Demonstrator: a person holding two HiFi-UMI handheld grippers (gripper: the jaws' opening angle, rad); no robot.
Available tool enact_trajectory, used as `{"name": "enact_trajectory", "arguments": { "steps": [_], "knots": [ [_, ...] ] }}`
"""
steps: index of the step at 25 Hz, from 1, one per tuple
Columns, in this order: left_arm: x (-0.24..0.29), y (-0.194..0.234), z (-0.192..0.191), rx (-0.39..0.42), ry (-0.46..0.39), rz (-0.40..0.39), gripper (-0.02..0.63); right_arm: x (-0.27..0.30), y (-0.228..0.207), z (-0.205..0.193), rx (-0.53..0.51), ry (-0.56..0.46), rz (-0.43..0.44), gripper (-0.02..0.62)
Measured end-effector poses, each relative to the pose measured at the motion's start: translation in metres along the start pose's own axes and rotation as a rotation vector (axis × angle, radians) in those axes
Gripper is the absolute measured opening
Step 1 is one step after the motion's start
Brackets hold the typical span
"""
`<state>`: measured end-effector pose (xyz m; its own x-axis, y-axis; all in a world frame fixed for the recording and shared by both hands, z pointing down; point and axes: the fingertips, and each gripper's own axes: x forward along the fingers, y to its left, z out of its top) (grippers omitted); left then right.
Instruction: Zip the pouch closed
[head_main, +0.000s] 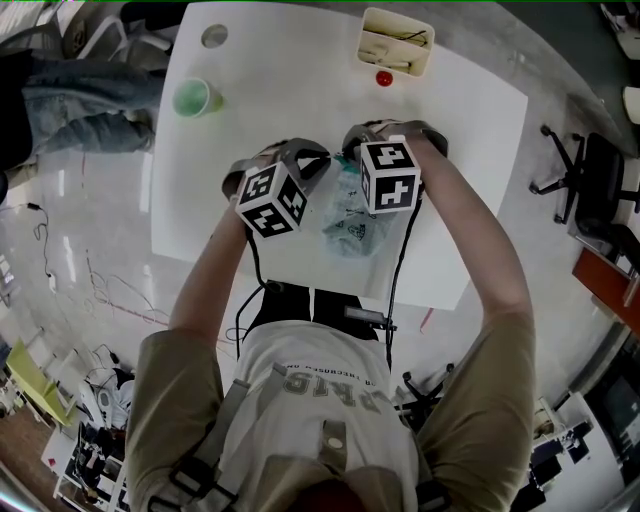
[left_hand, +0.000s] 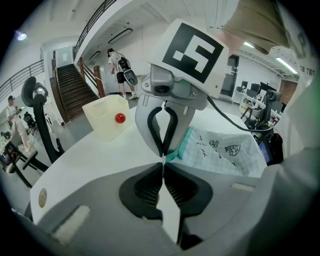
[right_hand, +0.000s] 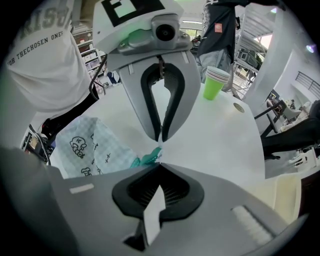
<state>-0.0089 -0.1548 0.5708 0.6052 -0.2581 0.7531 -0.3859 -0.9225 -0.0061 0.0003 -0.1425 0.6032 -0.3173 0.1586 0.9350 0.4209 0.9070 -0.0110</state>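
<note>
The pouch (head_main: 352, 228) is pale checked cloth with small printed figures and a teal zipper edge (right_hand: 146, 160). It lies on the white table (head_main: 300, 90) between my two grippers. In the left gripper view my left gripper (left_hand: 163, 165) is shut at the teal end (left_hand: 174, 155) of the pouch (left_hand: 227, 150). My right gripper (left_hand: 163, 154) faces it tip to tip, also shut. In the right gripper view my right gripper (right_hand: 159, 165) is shut on the teal end, and the left gripper (right_hand: 160, 140) pinches a small pale tab just above it. In the head view the marker cubes hide both sets of tips.
A green cup (head_main: 195, 97) stands at the table's far left, also seen beyond the jaws (right_hand: 214, 83). A cream bin (head_main: 395, 42) and a red ball (head_main: 384, 78) sit at the far edge. Office chairs (head_main: 575, 170) and cables surround the table. People stand in the background.
</note>
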Motion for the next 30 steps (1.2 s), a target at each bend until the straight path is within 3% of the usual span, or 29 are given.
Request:
{"name": "enact_trajectory", "arguments": {
  "steps": [30],
  "knots": [
    [-0.006, -0.011, 0.005, 0.001, -0.017, -0.027, 0.021, -0.01, 0.016, -0.028, 0.054, 0.057, -0.006, 0.0]
  ]
}}
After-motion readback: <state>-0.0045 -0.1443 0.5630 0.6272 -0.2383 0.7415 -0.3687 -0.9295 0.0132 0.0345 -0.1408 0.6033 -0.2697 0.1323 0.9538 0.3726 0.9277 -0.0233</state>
